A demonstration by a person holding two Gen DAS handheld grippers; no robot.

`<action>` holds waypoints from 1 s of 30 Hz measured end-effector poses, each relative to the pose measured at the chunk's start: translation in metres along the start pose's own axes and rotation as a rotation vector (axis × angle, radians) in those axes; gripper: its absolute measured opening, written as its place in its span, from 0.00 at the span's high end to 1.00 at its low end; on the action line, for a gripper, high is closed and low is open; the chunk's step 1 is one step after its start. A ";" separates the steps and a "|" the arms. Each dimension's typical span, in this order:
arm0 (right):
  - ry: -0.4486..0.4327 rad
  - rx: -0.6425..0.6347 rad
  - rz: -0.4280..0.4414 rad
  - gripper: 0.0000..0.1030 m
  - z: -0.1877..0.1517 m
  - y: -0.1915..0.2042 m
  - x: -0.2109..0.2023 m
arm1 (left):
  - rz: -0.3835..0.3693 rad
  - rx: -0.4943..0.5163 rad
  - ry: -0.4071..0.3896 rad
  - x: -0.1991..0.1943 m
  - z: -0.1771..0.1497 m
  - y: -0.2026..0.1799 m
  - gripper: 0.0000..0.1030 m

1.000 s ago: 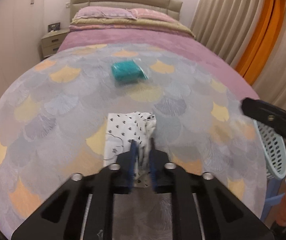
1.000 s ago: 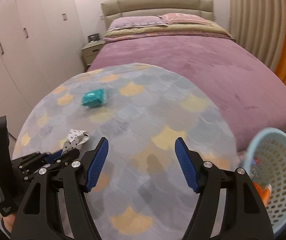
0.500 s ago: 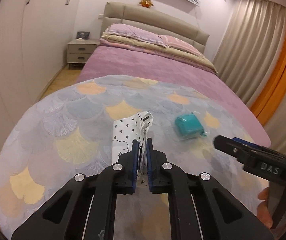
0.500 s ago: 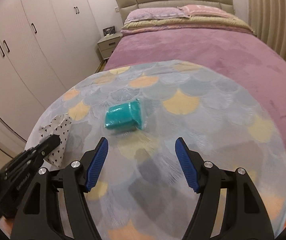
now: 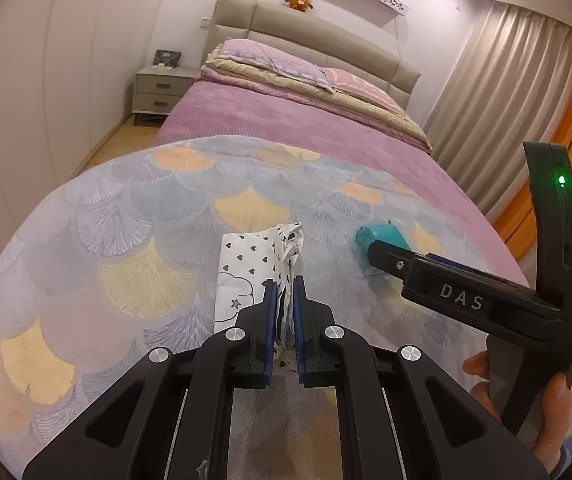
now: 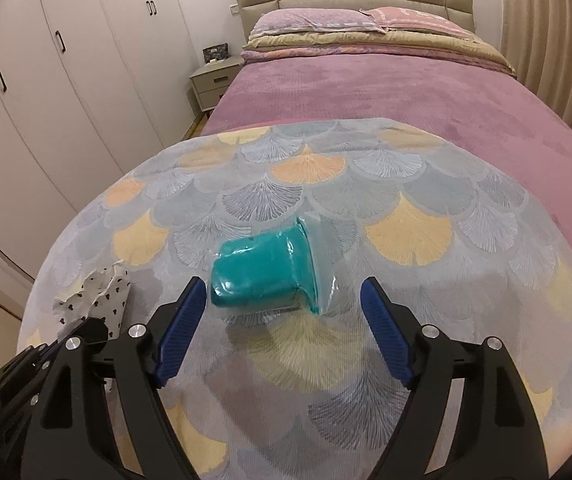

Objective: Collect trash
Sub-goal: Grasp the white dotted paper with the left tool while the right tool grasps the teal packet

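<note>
The left gripper [image 5: 283,316] is clamping a white wrapper [image 5: 246,276] printed with black hearts, a cloud and a star; its blue pads are pressed nearly together on the crumpled paper, which is standing up from the cloth [image 5: 134,240]. Seen from the right wrist, the same wrapper [image 6: 98,296] is sitting at the cloth's left edge with the left gripper's black tip [image 6: 82,330] on it.

The right gripper [image 6: 282,332] is standing wide apart, its jaws having just been opening further, with nothing pressed between the pads. It is hovering just short of a teal packet [image 6: 266,276] in clear film, which is lying on its side on the patterned cloth [image 6: 405,236], beyond the fingertips and nearer the left one.

From the left wrist, the right gripper's body [image 5: 461,300] is reaching in from the right, its tip overlapping the teal packet [image 5: 381,236]. White letters on it are reading "DAS", and a green light is glowing on its upright part. A hand [image 5: 541,400] is holding its grip.

Beyond the cloth, a purple bed [image 6: 385,88] is stretching back.
</note>
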State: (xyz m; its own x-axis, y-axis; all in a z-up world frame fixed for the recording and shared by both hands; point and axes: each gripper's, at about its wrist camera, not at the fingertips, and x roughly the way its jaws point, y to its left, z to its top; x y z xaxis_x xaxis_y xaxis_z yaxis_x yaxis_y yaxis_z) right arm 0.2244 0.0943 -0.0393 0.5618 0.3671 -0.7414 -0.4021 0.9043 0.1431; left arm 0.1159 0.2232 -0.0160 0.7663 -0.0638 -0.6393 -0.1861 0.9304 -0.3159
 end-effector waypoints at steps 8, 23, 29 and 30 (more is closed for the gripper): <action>-0.021 -0.026 0.027 0.55 -0.001 0.002 -0.002 | -0.001 0.002 -0.005 -0.001 0.001 0.001 0.94; -0.134 0.050 0.014 0.57 -0.032 -0.040 -0.095 | -0.087 0.123 -0.072 -0.047 -0.007 -0.060 0.94; -0.194 0.092 -0.051 0.57 -0.051 -0.074 -0.150 | -0.191 0.192 -0.091 -0.070 -0.016 -0.114 0.94; -0.206 0.102 -0.069 0.57 -0.055 -0.082 -0.162 | -0.203 0.204 -0.092 -0.071 -0.017 -0.123 0.94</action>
State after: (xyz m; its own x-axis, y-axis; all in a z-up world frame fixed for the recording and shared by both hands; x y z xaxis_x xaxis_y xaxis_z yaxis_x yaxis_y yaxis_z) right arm 0.1265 -0.0515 0.0330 0.7256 0.3306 -0.6036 -0.2881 0.9424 0.1698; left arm 0.0743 0.1075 0.0561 0.8295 -0.2317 -0.5082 0.0967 0.9558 -0.2778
